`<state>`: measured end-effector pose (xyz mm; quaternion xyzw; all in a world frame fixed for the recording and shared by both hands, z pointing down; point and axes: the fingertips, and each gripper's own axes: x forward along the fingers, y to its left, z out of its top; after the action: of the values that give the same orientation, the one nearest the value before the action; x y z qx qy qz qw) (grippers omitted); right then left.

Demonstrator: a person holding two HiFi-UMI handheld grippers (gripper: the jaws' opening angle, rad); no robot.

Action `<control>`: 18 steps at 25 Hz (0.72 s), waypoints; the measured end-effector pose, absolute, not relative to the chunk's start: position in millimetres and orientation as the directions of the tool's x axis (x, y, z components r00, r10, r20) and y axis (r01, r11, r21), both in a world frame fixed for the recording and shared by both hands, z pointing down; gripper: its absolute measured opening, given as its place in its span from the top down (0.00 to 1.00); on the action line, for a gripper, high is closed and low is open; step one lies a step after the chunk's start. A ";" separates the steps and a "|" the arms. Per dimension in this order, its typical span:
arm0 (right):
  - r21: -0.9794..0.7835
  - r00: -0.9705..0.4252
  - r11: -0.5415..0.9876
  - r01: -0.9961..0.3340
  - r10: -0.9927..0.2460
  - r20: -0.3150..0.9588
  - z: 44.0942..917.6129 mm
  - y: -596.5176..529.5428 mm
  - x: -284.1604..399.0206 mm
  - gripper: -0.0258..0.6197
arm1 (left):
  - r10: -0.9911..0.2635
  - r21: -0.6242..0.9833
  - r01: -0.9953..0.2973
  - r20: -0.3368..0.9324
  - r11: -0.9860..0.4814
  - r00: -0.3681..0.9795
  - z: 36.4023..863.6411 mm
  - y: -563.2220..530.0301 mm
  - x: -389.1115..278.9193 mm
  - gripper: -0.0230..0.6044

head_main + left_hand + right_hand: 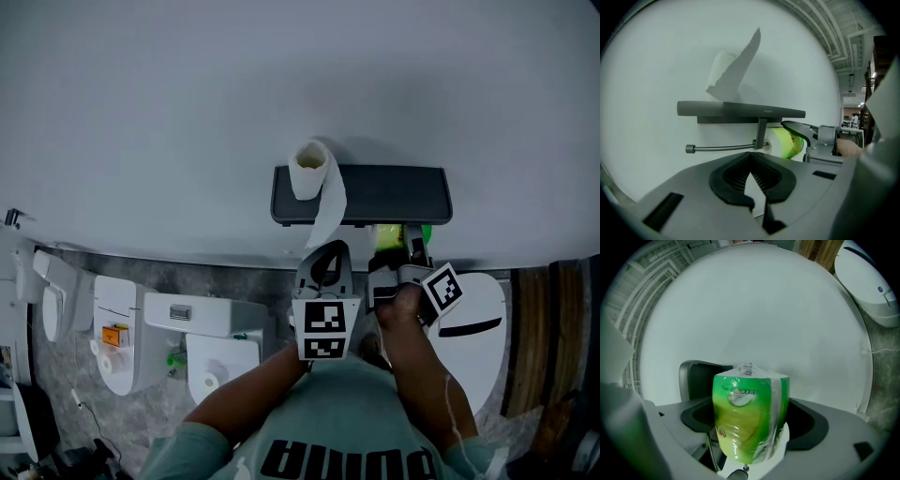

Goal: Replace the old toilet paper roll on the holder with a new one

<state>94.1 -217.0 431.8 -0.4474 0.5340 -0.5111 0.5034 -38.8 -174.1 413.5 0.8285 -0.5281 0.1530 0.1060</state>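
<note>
The holder's bar (722, 148) juts bare toward the left, under the shelf (740, 108) where the old roll (309, 169) stands upright, tail hanging. Below it the left gripper (328, 258) is closed on nothing. Further right, the right gripper (408, 248) clamps the green-wrapped new roll (750, 416) beside the bar's post. I'd guess it must go left past the free end, core in line with the bar.

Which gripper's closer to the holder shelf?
Right. The right gripper, holding the green wrapped roll, is tucked just under the shelf; the left gripper hangs back from it, below the old roll.
</note>
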 end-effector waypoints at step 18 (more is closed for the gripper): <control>-0.990 -0.134 0.130 0.048 -0.982 -0.135 433.1 -199.4 98.0 0.25 | -0.833 0.003 -0.899 0.376 -0.437 0.406 414.8 -163.8 -31.1 0.95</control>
<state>98.0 -199.4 433.1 -0.4202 0.5554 -0.5084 0.5064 -31.1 -163.8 414.8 0.8321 -0.5205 0.1618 0.1028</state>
